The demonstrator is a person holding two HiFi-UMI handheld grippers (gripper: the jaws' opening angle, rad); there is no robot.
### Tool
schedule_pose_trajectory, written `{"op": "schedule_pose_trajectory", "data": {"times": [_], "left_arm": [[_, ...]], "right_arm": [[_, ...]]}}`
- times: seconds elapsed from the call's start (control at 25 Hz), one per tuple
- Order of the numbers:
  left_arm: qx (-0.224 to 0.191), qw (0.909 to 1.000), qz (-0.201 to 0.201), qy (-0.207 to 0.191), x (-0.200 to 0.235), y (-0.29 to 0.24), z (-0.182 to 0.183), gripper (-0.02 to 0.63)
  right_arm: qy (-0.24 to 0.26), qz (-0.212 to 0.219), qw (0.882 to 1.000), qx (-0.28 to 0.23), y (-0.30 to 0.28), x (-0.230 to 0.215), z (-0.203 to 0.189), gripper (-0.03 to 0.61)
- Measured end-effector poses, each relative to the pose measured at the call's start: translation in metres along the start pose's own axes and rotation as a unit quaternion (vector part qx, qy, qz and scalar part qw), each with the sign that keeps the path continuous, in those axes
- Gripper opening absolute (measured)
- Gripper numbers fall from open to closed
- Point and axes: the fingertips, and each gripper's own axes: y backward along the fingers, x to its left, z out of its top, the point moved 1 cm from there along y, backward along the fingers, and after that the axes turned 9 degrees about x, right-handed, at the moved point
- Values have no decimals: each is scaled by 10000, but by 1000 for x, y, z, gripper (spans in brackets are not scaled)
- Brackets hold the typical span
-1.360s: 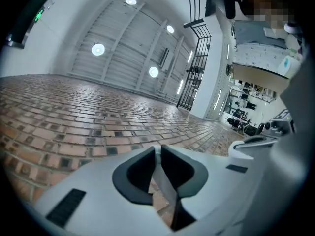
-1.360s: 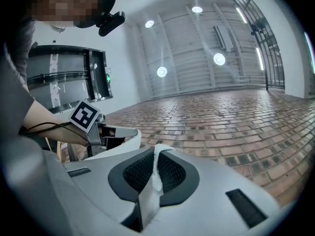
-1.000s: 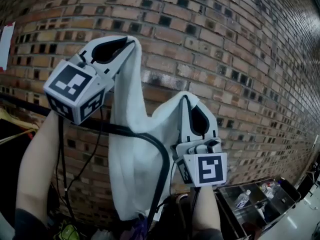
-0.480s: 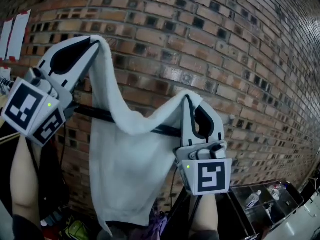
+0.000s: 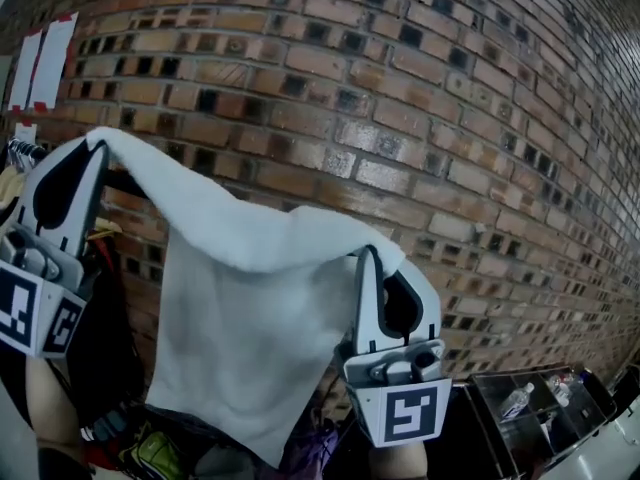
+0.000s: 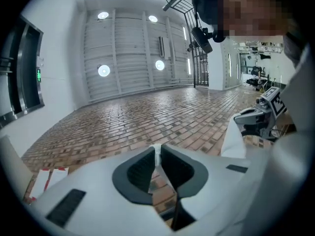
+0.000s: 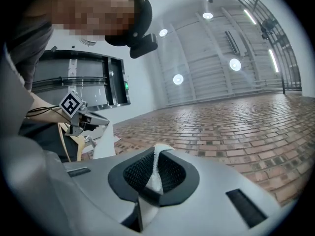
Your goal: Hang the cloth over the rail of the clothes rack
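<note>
The left hand-held gripper had swung out toward 9 o'clock, spreading the cloth wide. It and the right hand-held gripper stayed clamped on the cloth's top edge, likely ready for draping.

We log the cloth as white fabric, matt and soft with a faint nap, no sheen anywhere on it. The left gripper and the right gripper both have smooth, matt, pale plastic shells, and their pads read as dark, ribbed, rubbery material, dull in finish. The brick wall is rough fired brick with a slight gloss on some faces, the paper sheets on it are flat and matt, and the bins look like shiny metal
</note>
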Motion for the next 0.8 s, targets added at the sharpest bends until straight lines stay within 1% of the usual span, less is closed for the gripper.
{"op": "schedule_pose_trajectory", "data": {"times": [0.12, 0.28, 0.44, 0.52, 0.6, 0.72, 0.8], "left_arm": [[148, 9996, 228, -85, 0, 21, -19, 78], [338, 9985, 418, 93, -6, 48, -47, 77], [662, 9962, 534, 197, -12, 70, -85, 75], [829, 9947, 557, 247, -11, 80, -105, 75], [939, 9937, 475, 376, -10, 87, -120, 75], [983, 9926, 187, 680, -12, 87, -139, 75], [1015, 9922, 7, 730, -14, 86, -150, 74]], "right_arm": [[7, 53, 10000, 66, 22, 12, -13, 31], [-158, 117, 9995, 254, 43, 23, -38, 31], [-472, 70, 9977, 473, 60, 26, -63, 31], [-685, 17, 9968, 412, 64, 25, -68, 31], [-833, -68, 9957, 401, 66, 25, -73, 31], [-891, -280, 9935, 646, 71, 27, -88, 31], [-938, -397, 9917, 787, 73, 32, -92, 31]]}}
